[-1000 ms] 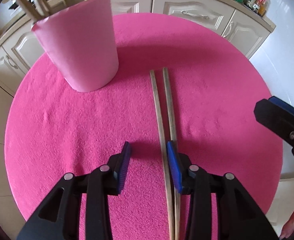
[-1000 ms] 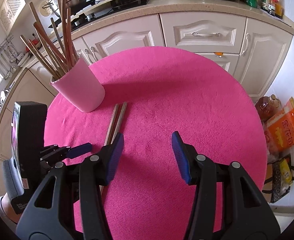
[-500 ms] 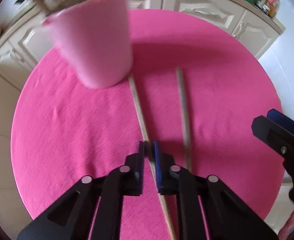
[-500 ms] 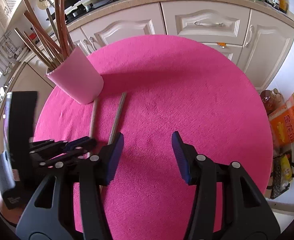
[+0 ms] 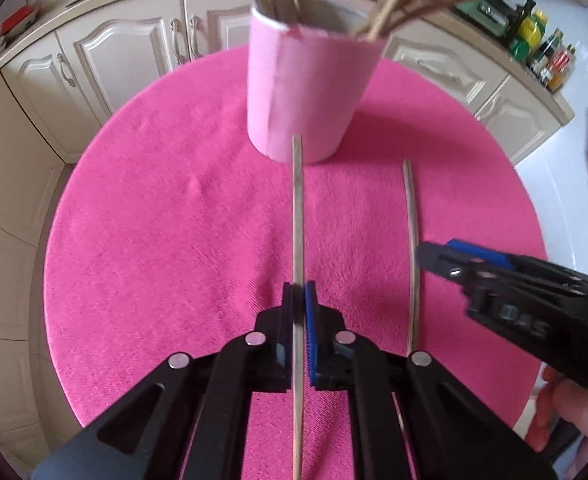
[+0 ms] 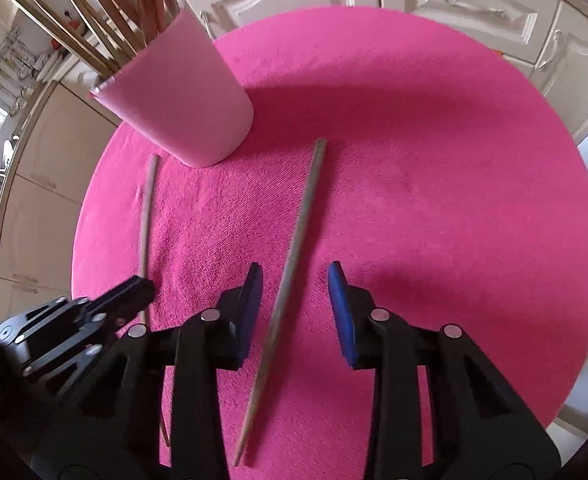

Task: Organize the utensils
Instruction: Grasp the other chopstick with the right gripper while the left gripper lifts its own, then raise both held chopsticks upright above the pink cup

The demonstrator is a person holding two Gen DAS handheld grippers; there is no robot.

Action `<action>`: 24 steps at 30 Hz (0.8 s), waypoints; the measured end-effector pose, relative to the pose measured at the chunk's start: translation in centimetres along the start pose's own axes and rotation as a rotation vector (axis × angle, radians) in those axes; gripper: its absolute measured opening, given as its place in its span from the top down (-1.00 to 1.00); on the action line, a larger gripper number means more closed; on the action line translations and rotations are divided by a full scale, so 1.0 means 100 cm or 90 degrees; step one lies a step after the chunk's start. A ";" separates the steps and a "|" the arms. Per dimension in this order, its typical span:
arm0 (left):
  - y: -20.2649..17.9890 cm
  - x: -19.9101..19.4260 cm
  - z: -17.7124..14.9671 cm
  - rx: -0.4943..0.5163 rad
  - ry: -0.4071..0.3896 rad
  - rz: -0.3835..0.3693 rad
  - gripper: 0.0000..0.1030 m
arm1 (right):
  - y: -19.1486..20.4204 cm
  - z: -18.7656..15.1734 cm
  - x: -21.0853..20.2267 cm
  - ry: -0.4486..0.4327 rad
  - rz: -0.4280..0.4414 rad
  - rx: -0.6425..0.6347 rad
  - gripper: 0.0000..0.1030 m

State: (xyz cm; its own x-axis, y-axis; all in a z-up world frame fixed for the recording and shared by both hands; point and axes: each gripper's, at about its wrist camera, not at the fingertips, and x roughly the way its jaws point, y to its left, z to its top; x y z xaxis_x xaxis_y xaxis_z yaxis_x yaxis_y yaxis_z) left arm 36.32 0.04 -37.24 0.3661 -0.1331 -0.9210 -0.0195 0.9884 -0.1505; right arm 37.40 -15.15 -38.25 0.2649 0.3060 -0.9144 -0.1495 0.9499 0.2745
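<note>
Left gripper (image 5: 299, 308): fingers pressed together on a chopstick (image 5: 297, 220), pinching it partway along; the stick runs straight toward 12 o'clock in the left wrist view, its far tip in front of the cup's base.
Right gripper (image 6: 295, 304): fingers spread wide, one either side of the second chopstick (image 6: 294, 256), touching neither side of it as far as shows.
Second chopstick: lies flat on the cloth (image 6: 433, 208), running from 6 o'clock up toward 12 between the open fingers, far tip leaning slightly to 1 o'clock; in the left wrist view it lies at 3 o'clock of the held stick, well apart from it.
Cup (image 5: 309, 92): pink, upright on the cloth at 12 o'clock in the left wrist view, at 10 o'clock in the right wrist view.
Sticks in cup (image 6: 106, 28): a bundle of wooden chopsticks fanning out above the rim.
Cloth: bright pink, covering a round table.
Cabinets (image 5: 126, 52): cream doors with handles behind the table, from 9 round to 2 o'clock.
Bottles (image 5: 549, 56): a cluster on the counter at 2 o'clock, blurred.
</note>
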 end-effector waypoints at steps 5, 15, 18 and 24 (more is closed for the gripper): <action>0.009 -0.018 0.000 -0.009 -0.037 -0.012 0.89 | 0.006 0.010 0.017 0.045 -0.032 -0.013 0.48; 0.012 -0.047 0.001 0.001 -0.113 -0.044 0.89 | -0.006 0.014 0.012 0.037 0.003 0.000 0.85; 0.009 -0.061 0.002 0.007 -0.148 -0.056 0.89 | -0.020 0.013 -0.002 0.005 0.046 0.030 0.87; 0.005 -0.090 0.006 0.018 -0.232 -0.075 0.89 | -0.026 0.013 -0.046 -0.073 0.097 0.031 0.87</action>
State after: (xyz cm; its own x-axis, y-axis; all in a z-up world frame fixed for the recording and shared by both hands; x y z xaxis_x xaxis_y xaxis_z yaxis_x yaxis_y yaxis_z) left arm 33.53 1.81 -28.83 0.6709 -0.2160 -0.7094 0.0661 0.9703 -0.2329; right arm 37.84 -18.94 -34.35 0.3499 0.4489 -0.8222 -0.1513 0.8933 0.4233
